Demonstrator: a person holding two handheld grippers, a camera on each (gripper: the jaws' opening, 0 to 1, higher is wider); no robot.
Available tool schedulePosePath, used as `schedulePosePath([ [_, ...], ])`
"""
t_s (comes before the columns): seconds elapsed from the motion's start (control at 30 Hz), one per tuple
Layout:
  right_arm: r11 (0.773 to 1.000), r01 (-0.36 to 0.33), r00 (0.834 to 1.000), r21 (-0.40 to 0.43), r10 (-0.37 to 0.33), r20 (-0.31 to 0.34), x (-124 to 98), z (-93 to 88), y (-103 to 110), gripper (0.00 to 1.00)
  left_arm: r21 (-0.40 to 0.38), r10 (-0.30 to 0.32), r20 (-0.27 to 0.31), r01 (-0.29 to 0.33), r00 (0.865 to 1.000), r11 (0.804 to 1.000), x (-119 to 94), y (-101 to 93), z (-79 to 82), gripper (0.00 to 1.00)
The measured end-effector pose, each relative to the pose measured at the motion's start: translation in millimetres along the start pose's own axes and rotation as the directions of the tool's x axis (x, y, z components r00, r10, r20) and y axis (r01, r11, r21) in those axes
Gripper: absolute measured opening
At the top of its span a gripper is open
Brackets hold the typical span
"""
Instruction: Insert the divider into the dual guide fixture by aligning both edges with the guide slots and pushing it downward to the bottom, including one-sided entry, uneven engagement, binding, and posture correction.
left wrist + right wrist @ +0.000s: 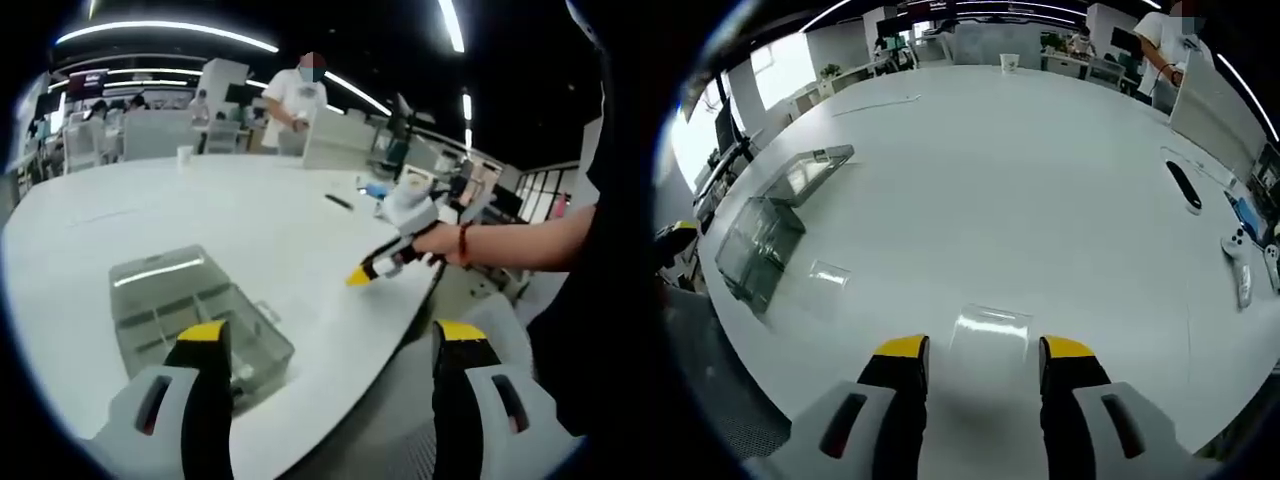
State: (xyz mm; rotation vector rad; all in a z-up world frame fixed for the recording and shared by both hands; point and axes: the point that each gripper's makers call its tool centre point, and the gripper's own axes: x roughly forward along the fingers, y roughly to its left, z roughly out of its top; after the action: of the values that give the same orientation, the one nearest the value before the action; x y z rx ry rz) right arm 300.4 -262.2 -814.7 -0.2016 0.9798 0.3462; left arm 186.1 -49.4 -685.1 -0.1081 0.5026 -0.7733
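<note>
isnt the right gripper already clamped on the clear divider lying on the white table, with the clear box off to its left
Not clamped. In the right gripper view the right gripper is open, its jaws either side of the clear divider on the white table. The clear box is off to its left.

Left gripper view looks from counter (pixel 150 210) edge, low and close, across the white top toward the room; clear fixture (pixel 190 320) sits just beyond its jaws, and the right gripper (pixel 362 274) enters from the right. Right gripper view looks from higher, tilted down over the same counter (pixel 1020 170), w/ the fixture (pixel 765 235) farther, at the left. Both views share the counter top, fixture and a person (pixel 293 100) at the far side (pixel 1165 45).
</note>
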Motion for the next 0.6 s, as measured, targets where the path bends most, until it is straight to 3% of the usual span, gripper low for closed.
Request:
schedulePosePath([
  [0.37,1.0,0.007,1.0,0.006,-0.007,-0.021,3.8,-2.2,0.1,0.36,-0.003,0.004,-0.002,-0.005,1.0,1.0,1.4,3.7,0.6,0.8],
  [0.6,1.0,0.008,0.999,-0.005,-0.008,-0.041,2.9,-3.1,5.9,0.29,-0.004,0.0,-0.008,0.0,1.0,1.0,2.0,2.7,-1.5,0.8],
])
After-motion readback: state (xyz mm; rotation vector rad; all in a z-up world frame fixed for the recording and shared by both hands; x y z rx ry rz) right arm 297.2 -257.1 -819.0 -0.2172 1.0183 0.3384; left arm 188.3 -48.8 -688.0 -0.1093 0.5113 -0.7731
